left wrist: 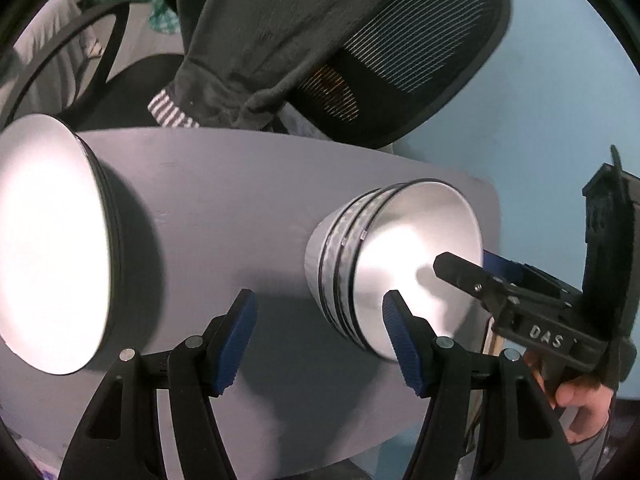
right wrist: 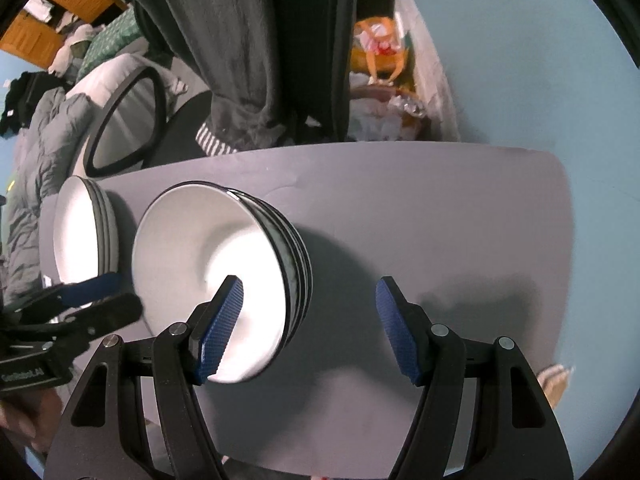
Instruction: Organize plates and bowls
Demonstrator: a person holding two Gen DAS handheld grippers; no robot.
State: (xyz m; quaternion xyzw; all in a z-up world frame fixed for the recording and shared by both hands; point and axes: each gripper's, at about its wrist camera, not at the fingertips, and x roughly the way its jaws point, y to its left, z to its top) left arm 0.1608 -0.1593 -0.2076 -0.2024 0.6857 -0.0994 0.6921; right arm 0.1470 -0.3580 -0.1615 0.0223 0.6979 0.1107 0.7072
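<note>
A: Where's the stuff rn?
B: Stack of bowls [right wrist: 224, 280] sits on the grey surface [right wrist: 420, 220], white inside w/ dark rims, nested. Stack of plates [right wrist: 86, 232] just beside it on its left, near the surface edge, not touching afaict

A: Left gripper?
B: Left gripper [left wrist: 318, 340] hangs over the surface w/ jaws wide apart, nothing between the blue pads [left wrist: 240, 344]. Plates [left wrist: 52, 248] to its left, bowls [left wrist: 396, 264] to its right; its right pad overlaps the bowl rim in that view, contact unclear

A: And the right one?
B: Right gripper [right wrist: 310, 330] also spread open, empty. Its left pad [right wrist: 220, 330] sits in front of the top bowl's inside, other pad over bare surface. Prob not touching the bowl but fisheye makes it hard to say

A: Background?
B: Mesh office chair [left wrist: 420, 52] w/ a dark garment [left wrist: 248, 40] draped over it, behind the surface
</note>
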